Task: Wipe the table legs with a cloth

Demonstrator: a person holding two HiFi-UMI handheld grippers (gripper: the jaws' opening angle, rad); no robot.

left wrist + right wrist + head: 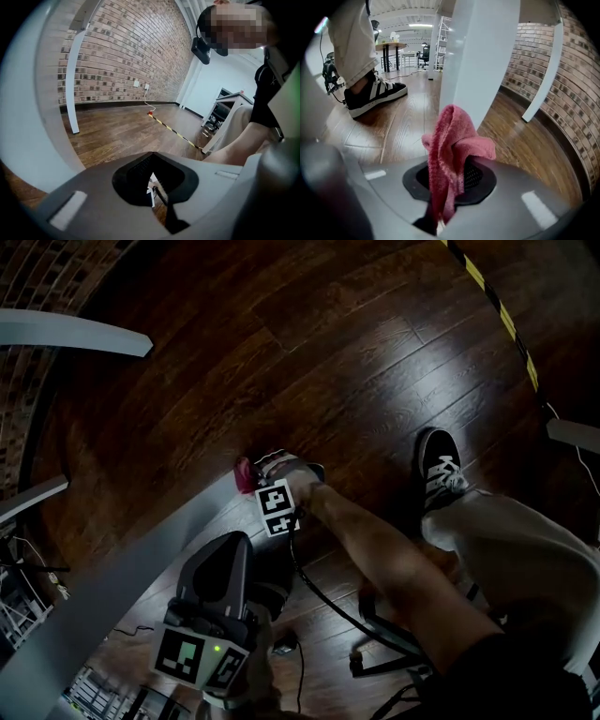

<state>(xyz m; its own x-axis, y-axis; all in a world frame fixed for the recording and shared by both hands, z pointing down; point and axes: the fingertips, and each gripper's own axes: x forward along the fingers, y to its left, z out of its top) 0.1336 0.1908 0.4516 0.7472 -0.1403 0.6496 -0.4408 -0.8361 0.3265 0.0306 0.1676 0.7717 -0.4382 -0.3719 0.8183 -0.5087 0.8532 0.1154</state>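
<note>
Right gripper view: pink cloth (pixel 450 154) in jaws, by table leg (pixel 480 56)

**Background only, ref: black sneaker**

Black sneaker (pixel 439 474) with white stripes, flat on the dark wood floor (pixel 328 352). A light trouser leg (pixel 511 540) rises from it. Yellow-black striped tape (pixel 502 320) runs along the floor beyond its toe, to the right. Black cable (pixel 326 601) lies left of it. Brick wall (pixel 42 263) is well apart, far left.

The left gripper (pixel 152 185) and right gripper (pixel 450 183) are grey plastic with black ribbed pads (pixel 476 176). Each bears a marker cube (pixel 192 655) of black-and-white squares, and a black cable (pixel 323 596) trails behind the right one. The person wears pale trousers (pixel 511 540) and a white-striped black shoe (pixel 439 470).
</note>
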